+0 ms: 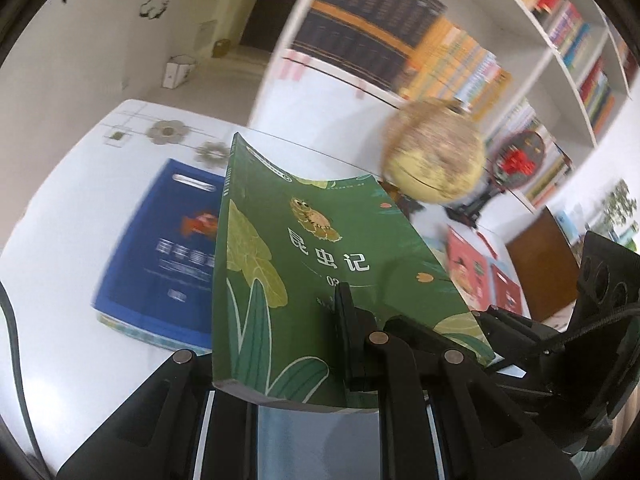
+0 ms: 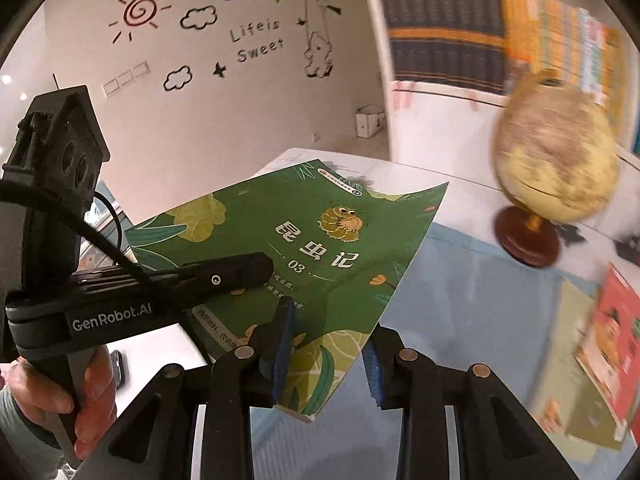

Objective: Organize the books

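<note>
**Thin green paperback carried between two grippers**

The green book (image 1: 316,256) is up off the table (image 1: 72,216), held by both tools at once. The left gripper (image 1: 352,344) has its jaws clamped on the book's near edge, and the right gripper (image 2: 320,360) is closed on the lower corner at about six o'clock in its own view. The cover bows visibly, so I'd judge it a light, floppy softcover with a glossy, somewhat slippery face. Gripping close to the spine, which is stiffer, should keep it from sagging or sliding. Below it at nine o'clock in the left view lies a blue book (image 1: 160,256); a globe (image 1: 436,152) stands at two o'clock, before the bookshelf (image 1: 568,48).
</note>
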Demonstrator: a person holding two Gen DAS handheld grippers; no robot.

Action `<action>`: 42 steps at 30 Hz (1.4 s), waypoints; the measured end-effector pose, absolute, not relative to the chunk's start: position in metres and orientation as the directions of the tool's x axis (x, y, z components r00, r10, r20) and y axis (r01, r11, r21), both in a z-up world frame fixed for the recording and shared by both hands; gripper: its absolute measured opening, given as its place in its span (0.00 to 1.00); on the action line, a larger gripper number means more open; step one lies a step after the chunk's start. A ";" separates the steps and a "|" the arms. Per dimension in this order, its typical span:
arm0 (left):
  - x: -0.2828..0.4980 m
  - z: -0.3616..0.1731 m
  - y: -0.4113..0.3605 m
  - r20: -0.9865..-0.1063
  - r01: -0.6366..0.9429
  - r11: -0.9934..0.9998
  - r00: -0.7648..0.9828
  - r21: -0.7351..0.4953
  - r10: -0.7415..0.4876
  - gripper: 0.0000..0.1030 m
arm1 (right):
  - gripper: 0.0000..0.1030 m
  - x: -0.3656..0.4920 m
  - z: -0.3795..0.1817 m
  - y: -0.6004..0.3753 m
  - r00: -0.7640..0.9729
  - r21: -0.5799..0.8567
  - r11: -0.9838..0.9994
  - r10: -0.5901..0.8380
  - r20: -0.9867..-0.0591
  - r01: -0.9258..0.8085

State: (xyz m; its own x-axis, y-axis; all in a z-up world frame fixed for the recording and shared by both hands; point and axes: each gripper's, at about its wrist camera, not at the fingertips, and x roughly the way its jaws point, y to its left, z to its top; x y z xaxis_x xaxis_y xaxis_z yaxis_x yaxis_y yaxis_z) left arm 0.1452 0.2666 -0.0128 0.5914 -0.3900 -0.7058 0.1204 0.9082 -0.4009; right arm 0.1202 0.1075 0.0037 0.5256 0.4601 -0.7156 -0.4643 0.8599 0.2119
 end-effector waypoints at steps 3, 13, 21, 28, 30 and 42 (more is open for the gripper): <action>0.160 -0.021 0.280 -0.724 0.116 0.930 0.597 -0.349 -0.346 0.13 | 0.30 0.140 -0.005 0.130 0.505 0.214 0.858 0.457 -0.732 -0.467; 0.209 -0.072 0.316 -0.789 0.067 0.940 0.526 -0.334 -0.317 0.20 | 0.30 0.205 -0.061 0.171 0.394 0.278 0.860 0.454 -0.799 -0.428; 0.206 -0.107 0.341 -0.850 -0.048 0.944 0.451 -0.327 -0.271 0.34 | 0.31 0.210 -0.105 0.178 0.282 0.349 0.856 0.467 -0.838 -0.380; 0.197 -0.104 0.360 -0.863 -0.127 0.951 0.468 -0.281 -0.193 0.37 | 0.33 0.207 -0.105 0.185 0.308 0.303 0.862 0.441 -0.843 -0.406; 0.195 -0.102 0.363 -0.869 -0.147 0.962 0.477 -0.230 -0.134 0.37 | 0.34 0.208 -0.106 0.184 0.311 0.298 0.867 0.434 -0.845 -0.399; 0.188 -0.095 0.368 -0.865 -0.184 0.962 0.494 -0.200 -0.085 0.37 | 0.48 0.202 -0.109 0.195 0.295 0.245 0.874 0.387 -0.874 -0.420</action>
State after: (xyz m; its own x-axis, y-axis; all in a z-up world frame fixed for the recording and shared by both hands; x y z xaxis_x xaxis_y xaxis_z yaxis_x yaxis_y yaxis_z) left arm 0.1876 0.3678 -0.0952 0.4942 -0.0854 -0.8652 -0.1837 0.9624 -0.1999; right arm 0.2017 0.1955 -0.1092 0.2948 0.3865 -0.8739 -0.4203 0.8738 0.2447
